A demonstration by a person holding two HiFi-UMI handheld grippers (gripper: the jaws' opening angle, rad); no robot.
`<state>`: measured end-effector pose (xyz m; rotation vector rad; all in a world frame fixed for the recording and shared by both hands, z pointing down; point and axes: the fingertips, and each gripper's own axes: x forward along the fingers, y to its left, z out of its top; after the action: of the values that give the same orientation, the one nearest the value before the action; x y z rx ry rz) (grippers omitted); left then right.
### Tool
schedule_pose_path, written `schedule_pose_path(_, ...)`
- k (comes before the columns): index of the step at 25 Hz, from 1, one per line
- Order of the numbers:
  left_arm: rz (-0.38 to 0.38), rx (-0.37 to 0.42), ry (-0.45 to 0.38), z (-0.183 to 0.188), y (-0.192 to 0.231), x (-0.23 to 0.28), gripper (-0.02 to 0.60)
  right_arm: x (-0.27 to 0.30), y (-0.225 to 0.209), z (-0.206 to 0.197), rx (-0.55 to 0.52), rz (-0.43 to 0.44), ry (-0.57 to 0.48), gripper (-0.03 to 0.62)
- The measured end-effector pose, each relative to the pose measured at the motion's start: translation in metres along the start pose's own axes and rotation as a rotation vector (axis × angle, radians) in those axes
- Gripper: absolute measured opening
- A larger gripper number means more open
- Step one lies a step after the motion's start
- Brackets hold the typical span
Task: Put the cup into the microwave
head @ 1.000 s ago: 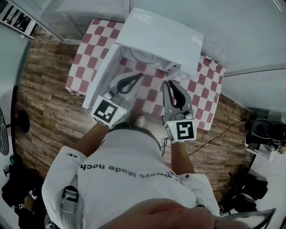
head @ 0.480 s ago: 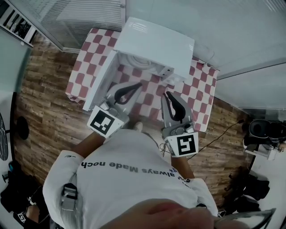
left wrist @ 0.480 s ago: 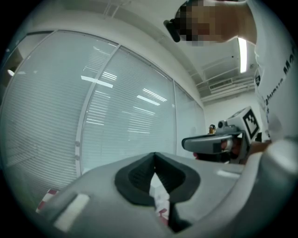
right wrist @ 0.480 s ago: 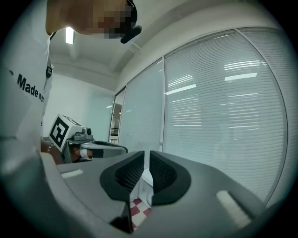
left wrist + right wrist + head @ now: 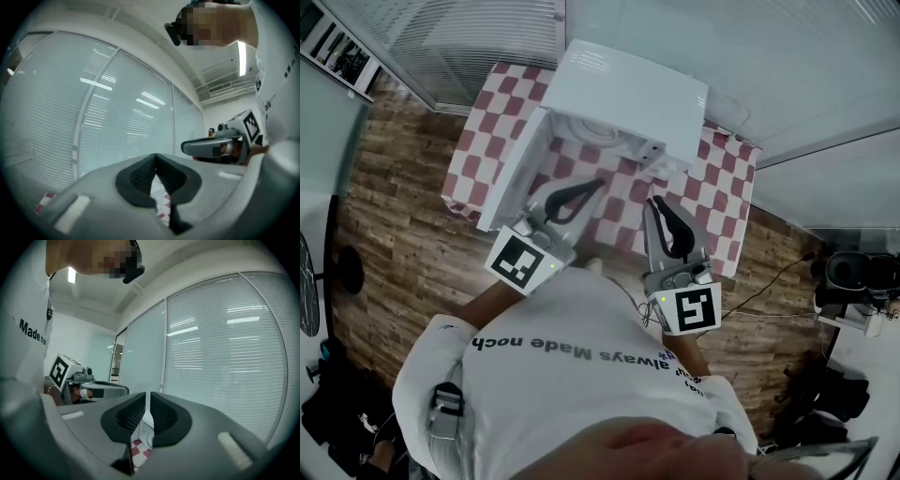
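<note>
The white microwave (image 5: 628, 89) stands on the red-and-white checked table (image 5: 717, 202) with its door (image 5: 514, 169) swung open to the left. Something round and white (image 5: 598, 128) shows inside the cavity; I cannot tell whether it is the cup. My left gripper (image 5: 598, 184) hangs over the table in front of the opening, shut and empty. The right gripper (image 5: 654, 200) is beside it, also shut with nothing held. In the left gripper view the jaws (image 5: 155, 157) meet at their tips and point up at window blinds. The right gripper (image 5: 148, 394) shows only a sliver between its pads.
The table stands on a wood-plank floor (image 5: 403, 216), against glass walls with blinds (image 5: 469, 28). A cable (image 5: 759, 281) trails across the floor at the right toward dark equipment (image 5: 853, 272). The person's torso fills the lower middle of the head view.
Both grippers have drawn back a little from the microwave opening toward the person. Both stayed shut and empty.
</note>
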<state>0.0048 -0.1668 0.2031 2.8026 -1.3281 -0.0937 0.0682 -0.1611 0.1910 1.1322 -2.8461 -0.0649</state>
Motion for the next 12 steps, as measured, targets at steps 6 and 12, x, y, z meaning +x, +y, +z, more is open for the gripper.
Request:
schedule_pose_path(6,-0.004,-0.004,-0.003,-0.0003,-0.0005,0.0010,0.003,0.0007,0.0002,0.0017,0.005,-0.007,-0.007,0.031)
schedule_pose_path(12,-0.001,-0.007,0.010,-0.0065,0.0013,-0.0002,0.003,0.0014,0.0012,0.0006,0.002,-0.006,-0.007,0.028)
